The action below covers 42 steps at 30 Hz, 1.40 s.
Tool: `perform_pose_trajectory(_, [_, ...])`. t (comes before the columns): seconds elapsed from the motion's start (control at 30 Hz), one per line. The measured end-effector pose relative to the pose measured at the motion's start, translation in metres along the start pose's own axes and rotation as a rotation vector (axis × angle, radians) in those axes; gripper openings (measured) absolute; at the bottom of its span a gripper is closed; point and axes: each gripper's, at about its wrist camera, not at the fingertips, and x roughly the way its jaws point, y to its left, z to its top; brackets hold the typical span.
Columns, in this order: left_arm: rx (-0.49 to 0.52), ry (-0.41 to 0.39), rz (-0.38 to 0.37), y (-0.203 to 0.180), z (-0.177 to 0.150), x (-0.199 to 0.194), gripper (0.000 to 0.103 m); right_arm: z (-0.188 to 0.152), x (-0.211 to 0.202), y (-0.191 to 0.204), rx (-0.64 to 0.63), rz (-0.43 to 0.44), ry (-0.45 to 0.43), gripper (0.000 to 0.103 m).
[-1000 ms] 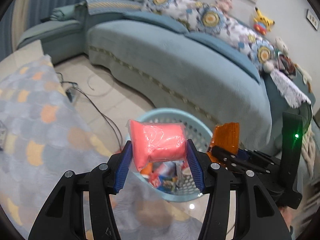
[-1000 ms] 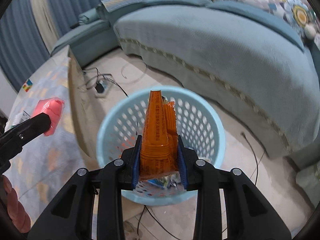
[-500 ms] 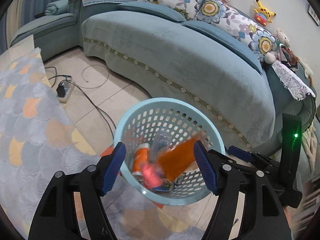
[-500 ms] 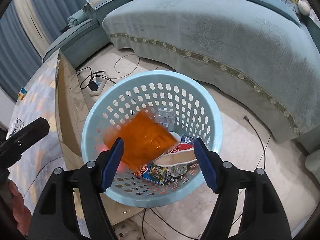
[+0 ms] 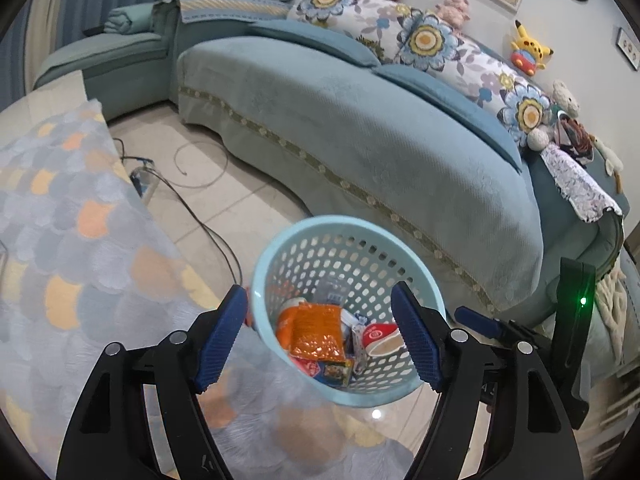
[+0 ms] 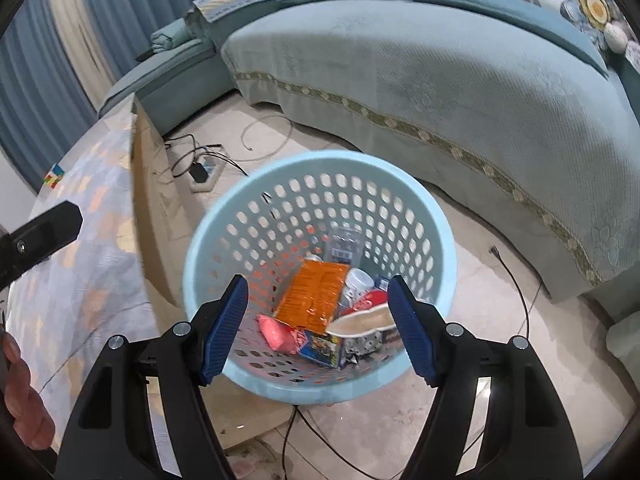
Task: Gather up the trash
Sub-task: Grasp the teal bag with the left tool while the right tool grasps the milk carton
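Note:
A light blue perforated basket (image 5: 340,222) stands on the floor beside the table. It holds an orange snack packet (image 5: 318,332), a red-and-white wrapper and other trash. My left gripper (image 5: 318,288) hovers above it with its jaws opening and nothing between them. In the right wrist view the same basket (image 6: 320,158) shows the orange packet (image 6: 314,296) lying on the pile, with a pink packet (image 6: 276,330) beside it at the left. My right gripper (image 6: 317,280) is open and empty over the basket.
A teal sofa (image 5: 360,140) with floral cushions and plush toys curves behind the basket. Cables and a power strip (image 6: 204,170) lie on the tiled floor. The table with a scale-patterned cloth (image 5: 60,240) is at the left. A hand (image 6: 20,400) shows at the lower left.
Both grippers opened and let go of their loads. The pink packet and the orange packet fell into the basket and now lie on the pile.

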Motion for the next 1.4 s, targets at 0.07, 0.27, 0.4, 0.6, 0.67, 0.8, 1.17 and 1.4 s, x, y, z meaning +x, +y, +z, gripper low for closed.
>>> perform_pose_trajectory(0.07, [0.001,-0.031,0.010,0.006,0.004,-0.017,0.072,0.004,-0.008,0.011,-0.016,0.016,-0.028,0.068])
perform_pose_trajectory(0.27, [-0.048,-0.131,0.068,0.046,0.012,-0.076,0.072,0.018,-0.027,0.065,-0.106,0.095,-0.095,0.073])
perform_pose_trajectory(0.4, [-0.132,-0.188,0.101,0.087,0.012,-0.113,0.072,0.024,-0.039,0.120,-0.209,0.163,-0.139,0.076])
perform_pose_trajectory(0.6, [-0.203,-0.254,0.232,0.151,0.001,-0.164,0.072,0.024,-0.046,0.198,-0.344,0.260,-0.161,0.082])
perform_pose_trajectory(0.67, [-0.213,-0.261,0.308,0.177,-0.007,-0.180,0.072,0.022,-0.045,0.219,-0.382,0.294,-0.160,0.083])
perform_pose_trajectory(0.8, [-0.310,-0.275,0.398,0.235,-0.020,-0.202,0.073,0.022,-0.037,0.263,-0.446,0.334,-0.167,0.086])
perform_pose_trajectory(1.17, [-0.445,-0.187,0.540,0.369,-0.045,-0.189,0.081,0.017,0.017,0.359,-0.583,0.399,-0.113,0.093])
perform_pose_trajectory(1.4, [-0.412,-0.080,0.554,0.398,-0.039,-0.152,0.080,0.022,0.054,0.398,-0.616,0.436,-0.066,0.093])
